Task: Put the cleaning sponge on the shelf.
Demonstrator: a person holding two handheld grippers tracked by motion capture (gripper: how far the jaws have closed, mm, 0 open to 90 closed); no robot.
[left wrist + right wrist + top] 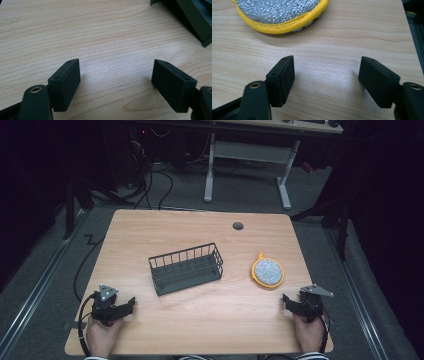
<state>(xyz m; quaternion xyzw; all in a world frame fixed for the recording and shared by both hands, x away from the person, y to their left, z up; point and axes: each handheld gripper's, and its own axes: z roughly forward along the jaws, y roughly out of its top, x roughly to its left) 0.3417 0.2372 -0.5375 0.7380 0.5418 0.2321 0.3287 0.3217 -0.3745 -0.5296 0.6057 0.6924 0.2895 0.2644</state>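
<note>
Nothing looks begun: the scouring pad (268, 272) lies right of the wire basket (186, 268), outside it; left gripper (131, 304) and right gripper (287, 301) rest spread and empty

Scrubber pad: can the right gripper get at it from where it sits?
Probably yes. The right gripper sits open at the table's near edge, and the scrubber pad lies just ahead of it with bare wood between. The basket stands off to the side.

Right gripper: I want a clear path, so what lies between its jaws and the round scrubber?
Nothing: only bare table separates the right gripper, jaws open, from the scrubber, as its own view shows.
</note>
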